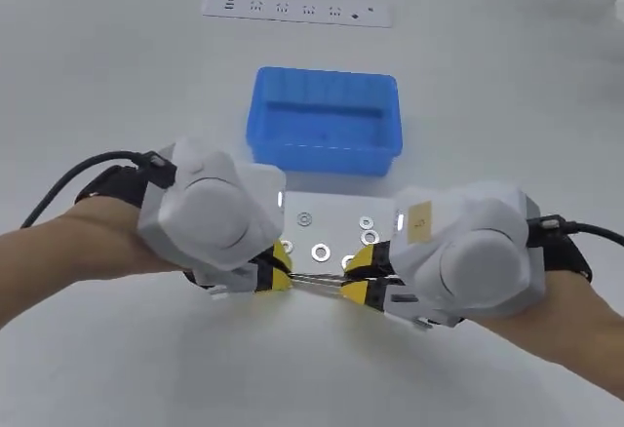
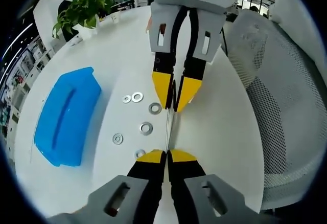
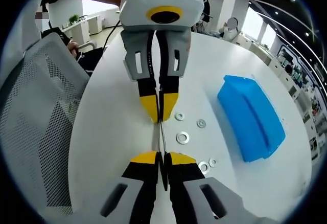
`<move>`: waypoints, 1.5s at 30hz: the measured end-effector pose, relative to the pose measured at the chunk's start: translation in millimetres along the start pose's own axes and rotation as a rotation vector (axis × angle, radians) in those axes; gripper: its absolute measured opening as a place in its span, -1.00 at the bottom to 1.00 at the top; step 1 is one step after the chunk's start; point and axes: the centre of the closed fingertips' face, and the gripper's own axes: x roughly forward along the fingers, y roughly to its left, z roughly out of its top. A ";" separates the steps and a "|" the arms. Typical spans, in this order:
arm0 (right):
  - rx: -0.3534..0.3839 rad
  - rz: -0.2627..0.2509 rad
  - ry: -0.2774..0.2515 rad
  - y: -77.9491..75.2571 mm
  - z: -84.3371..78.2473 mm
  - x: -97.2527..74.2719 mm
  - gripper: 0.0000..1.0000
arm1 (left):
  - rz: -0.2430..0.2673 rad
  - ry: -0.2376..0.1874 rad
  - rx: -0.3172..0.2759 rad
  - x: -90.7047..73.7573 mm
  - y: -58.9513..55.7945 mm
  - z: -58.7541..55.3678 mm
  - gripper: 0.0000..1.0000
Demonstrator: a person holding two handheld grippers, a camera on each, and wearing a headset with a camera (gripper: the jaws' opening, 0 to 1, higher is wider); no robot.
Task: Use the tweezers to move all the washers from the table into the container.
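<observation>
My left gripper [image 2: 167,156] has its yellow-tipped jaws pressed together on one end of the tweezers [image 2: 167,129]. They show as a thin, straight silver sliver in the centre of the left gripper view. My right gripper [image 3: 159,158] pinches the other end, its jaws just as tight. The two grippers face each other tip to tip, and the tweezers bridge the short gap between them, low in the centre of the head view.

Just above that gap in the head view lie the washers [image 1: 321,252]. I count six small flat silver rings with dark holes, loosely scattered on the white table [image 1: 487,105], one pair close together. One washer sits just beside my left jaw tips, at the lower centre of the left gripper view.

Above the washers, in the upper middle of the head view, stands the container [image 1: 322,154], a shallow translucent blue rectangular tub with an open top. A white power strip [image 1: 297,8] lies near the top edge. A mesh chair [image 2: 271,106] shows on the right side of the left gripper view, and a potted plant [image 2: 87,6] at its upper left.
</observation>
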 end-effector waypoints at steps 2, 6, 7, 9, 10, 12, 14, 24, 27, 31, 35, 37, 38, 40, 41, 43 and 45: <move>-0.004 -0.002 -0.003 0.6 1.8 -0.3 -0.85 | -0.002 0.005 -0.003 -0.6 -0.4 -0.7 -0.88; -0.015 0.002 -0.012 4.0 4.8 -0.3 -0.85 | -0.029 0.015 -0.019 -3.2 -6.2 -3.0 -0.89; -0.020 0.005 -0.014 5.8 5.5 -0.3 -0.85 | -0.035 0.017 -0.018 -4.6 -7.2 -3.2 -0.89; -0.033 0.003 -0.014 8.0 5.7 -0.1 -0.85 | -0.035 0.015 -0.015 -8.9 -8.4 -1.9 -0.89; -0.036 0.003 -0.013 8.4 4.9 -0.4 -0.85 | -0.045 0.006 -0.035 -11.8 -9.9 0.5 -0.89; -0.028 0.000 -0.016 7.4 3.9 -0.8 -0.85 | -0.042 -0.006 -0.042 -16.1 -9.4 3.5 -0.89; -0.019 -0.004 -0.021 6.3 3.2 -2.1 -0.85 | -0.042 -0.018 -0.050 -20.8 -9.6 8.1 -0.89; -0.042 -0.026 -0.054 7.6 5.0 -6.9 -0.85 | -0.016 -0.041 -0.006 -41.6 -12.9 31.9 -0.89; -0.068 -0.043 -0.069 7.6 7.9 -7.4 -0.85 | -0.002 -0.038 0.026 -46.6 -12.9 37.8 -0.89; -0.070 -0.048 -0.093 7.4 10.3 -9.2 -0.85 | 0.007 -0.024 0.045 -50.5 -16.0 44.3 -0.89; -0.076 -0.061 -0.112 7.8 13.5 -11.4 -0.85 | 0.009 -0.032 0.057 -56.7 -18.4 53.4 -0.89; -0.071 -0.070 -0.131 7.5 16.6 -12.1 -0.85 | 0.015 -0.042 0.062 -59.5 -18.0 57.3 -0.89; -0.057 -0.074 -0.141 7.3 17.9 -12.3 -0.85 | 0.016 -0.049 0.060 -61.0 -18.1 59.9 -0.89; -0.050 -0.083 -0.151 6.3 19.6 -12.6 -0.85 | 0.022 -0.069 0.050 -62.5 -17.7 64.4 -0.89; -0.044 -0.085 -0.155 6.3 20.1 -12.7 -0.85 | 0.022 -0.070 0.048 -62.3 -17.8 65.0 -0.89; -0.026 -0.090 -0.167 5.8 19.0 -13.7 -0.85 | 0.031 -0.075 0.049 -61.0 -17.1 66.2 -0.89; -0.006 -0.092 -0.183 5.1 17.4 -16.0 -0.85 | 0.035 -0.112 0.021 -60.0 -16.7 72.1 -0.88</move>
